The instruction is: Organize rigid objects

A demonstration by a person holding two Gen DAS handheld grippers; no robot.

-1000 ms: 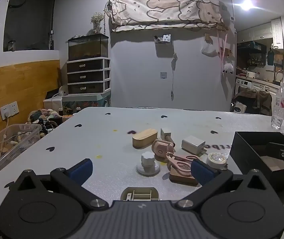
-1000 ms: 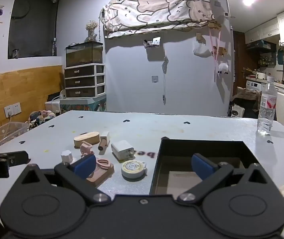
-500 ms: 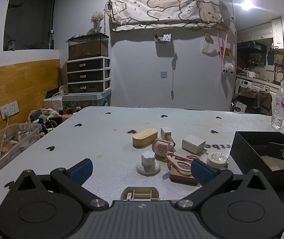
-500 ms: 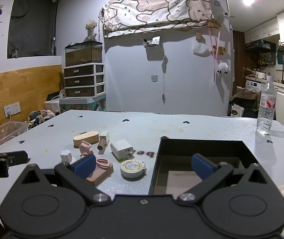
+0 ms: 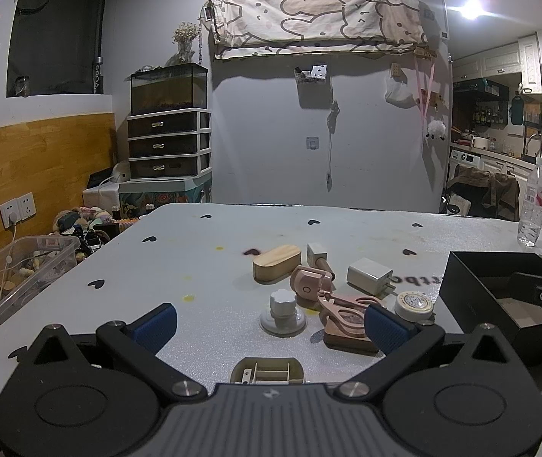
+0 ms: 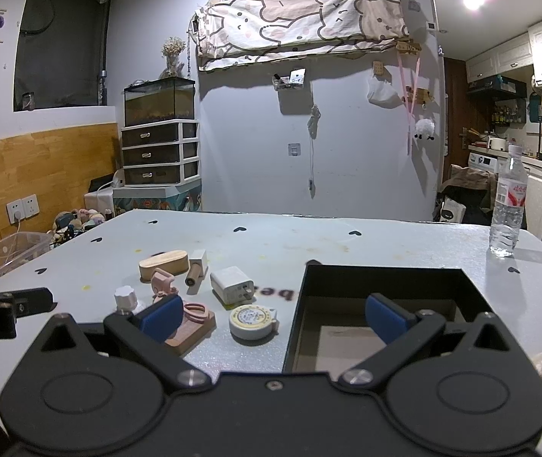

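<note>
Clutter of small rigid pieces lies loose on the grey desk (image 5: 202, 266) just left of the open black box (image 6: 381, 304), apparently their destination. Left tool (image 5: 269, 321) and right tool (image 6: 271, 316) both gape wide, empty, poised for a first pick, perhaps the round white tape measure (image 6: 251, 320) nearest the box.

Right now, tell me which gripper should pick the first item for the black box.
Left. The left gripper is open and faces the white knob and wooden block cluster; the right gripper, also open, hovers over the black box.
</note>
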